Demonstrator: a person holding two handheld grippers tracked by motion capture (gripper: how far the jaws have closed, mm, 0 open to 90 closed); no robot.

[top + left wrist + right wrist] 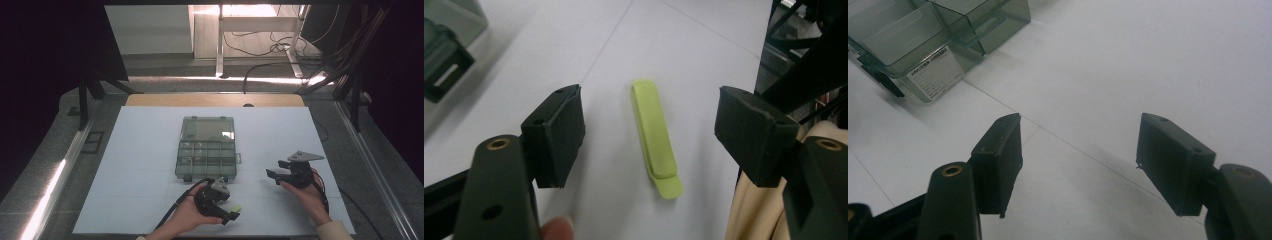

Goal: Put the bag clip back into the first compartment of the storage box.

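Between the parted jaws of the left gripper [650,132] lay a small lime-green plastic clip [655,137], flat on the white bench [684,45], untouched. It looked light, stiff and slick; pinching across its long sides seemed best. Right gripper [1079,162] stood apart, empty.

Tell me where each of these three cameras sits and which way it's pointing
High view: sits above the person's side, looks forward and down on the white table; both forearms show, with the left gripper and right gripper.
Left gripper view: rides the left gripper, looks down between its open jaws at the green clip; a fingertip shows.
Right gripper view: rides the right gripper, looks along its open jaws at bare table and the organizer box.
Shared: the clip shows in the high and left gripper views, the box in all three.
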